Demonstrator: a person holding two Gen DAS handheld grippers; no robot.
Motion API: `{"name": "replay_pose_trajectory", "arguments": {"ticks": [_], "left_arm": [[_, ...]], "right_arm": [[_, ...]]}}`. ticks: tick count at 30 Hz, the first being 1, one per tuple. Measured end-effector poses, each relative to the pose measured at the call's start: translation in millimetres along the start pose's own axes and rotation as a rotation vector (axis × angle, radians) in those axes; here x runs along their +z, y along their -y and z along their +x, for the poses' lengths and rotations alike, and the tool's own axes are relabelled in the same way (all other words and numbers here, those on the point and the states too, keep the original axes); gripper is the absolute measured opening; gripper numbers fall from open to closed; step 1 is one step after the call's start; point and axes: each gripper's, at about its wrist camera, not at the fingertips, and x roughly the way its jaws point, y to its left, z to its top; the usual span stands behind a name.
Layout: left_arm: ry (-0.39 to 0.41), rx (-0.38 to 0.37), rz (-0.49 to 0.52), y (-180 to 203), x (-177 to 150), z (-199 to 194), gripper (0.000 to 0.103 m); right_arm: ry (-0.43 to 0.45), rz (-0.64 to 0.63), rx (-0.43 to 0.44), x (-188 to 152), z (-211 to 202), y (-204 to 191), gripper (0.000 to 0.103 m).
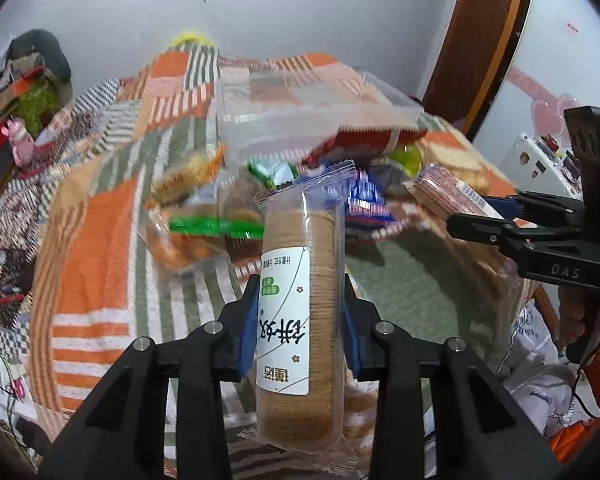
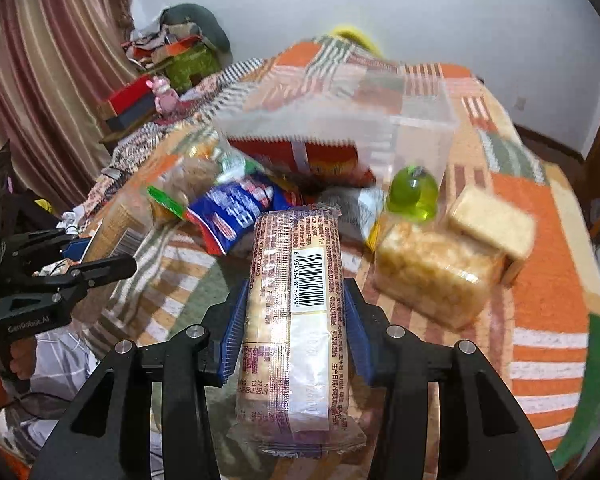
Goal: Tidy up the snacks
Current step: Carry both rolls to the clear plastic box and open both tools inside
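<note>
With the left claw (image 1: 300, 320) pinching a round-biscuit sleeve (image 1: 300, 320) and the right claw (image 2: 296, 320) pinching a barcoded cracker pack (image 2: 296, 320) above the quilted bed (image 2: 540, 280), both probably go next into the far clear bin (image 2: 420, 136).

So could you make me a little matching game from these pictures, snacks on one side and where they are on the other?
Things:
1. round biscuit pack
2. barcode cracker pack
3. green jelly cup
4. red packet

Places:
A. inside the clear box
B. lying on the blanket in front of the clear box
C. in the right gripper
D. in the left gripper

Pairs: 1-D, 2-C, 3-B, 4-A
</note>
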Motion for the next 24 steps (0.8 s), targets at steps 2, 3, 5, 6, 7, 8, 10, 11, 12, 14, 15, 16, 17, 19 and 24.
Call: {"name": "replay_pose_trajectory", "arguments": {"ticks": [2, 3, 5, 6, 7, 8, 10, 11, 12, 14, 15, 16, 17, 19, 24], "left_arm": [[0.024, 0.01, 0.0, 1, 7, -7, 0.035], [0.038, 0.011, -0.003, 1, 10, -10, 0.035], [0.062, 0.013, -0.01, 1, 17, -17, 0.035], [0.072, 0.015, -0.01, 1, 21, -19, 0.035], [0.085, 0.017, -0.009, 2, 25, -22, 0.035], [0.093, 0.018, -0.007, 3, 27, -24, 0.035], [0.114, 0.015, -0.003, 5, 35, -27, 0.035], [0.124, 0.009, 0.002, 7, 39, -27, 0.035], [0.138, 0.004, 0.01, 9, 44, -28, 0.035], [0.157, 0.006, 0.027, 13, 53, -28, 0.035], [0.167, 0.007, 0.035, 15, 58, -28, 0.035], [0.178, 0.004, 0.04, 16, 64, -28, 0.035], [0.183, 0.003, 0.042, 16, 68, -28, 0.035], [0.201, 0.001, 0.042, 16, 80, -25, 0.035], [0.223, 0.001, 0.058, 17, 102, -15, 0.035]], "right_arm": [[0.026, -0.008, 0.001, 3, -8, -2, 0.042], [0.041, -0.01, 0.001, 5, -12, -2, 0.042], [0.068, -0.013, -0.002, 9, -20, -2, 0.042], [0.085, -0.014, -0.003, 13, -24, -2, 0.042], [0.097, -0.016, -0.002, 15, -27, -1, 0.042], [0.112, -0.019, -0.002, 18, -31, -1, 0.042], [0.131, -0.023, -0.005, 23, -36, 2, 0.042], [0.143, -0.024, -0.008, 27, -38, 3, 0.042], [0.151, -0.024, -0.011, 29, -39, 3, 0.042], [0.171, -0.021, -0.02, 36, -41, 6, 0.042], [0.179, -0.02, -0.023, 37, -43, 6, 0.042], [0.189, -0.018, -0.027, 40, -44, 8, 0.042], [0.199, -0.013, -0.03, 44, -45, 10, 0.042], [0.213, -0.007, -0.033, 50, -46, 14, 0.042], [0.251, -0.003, -0.054, 65, -48, 24, 0.042]]}}
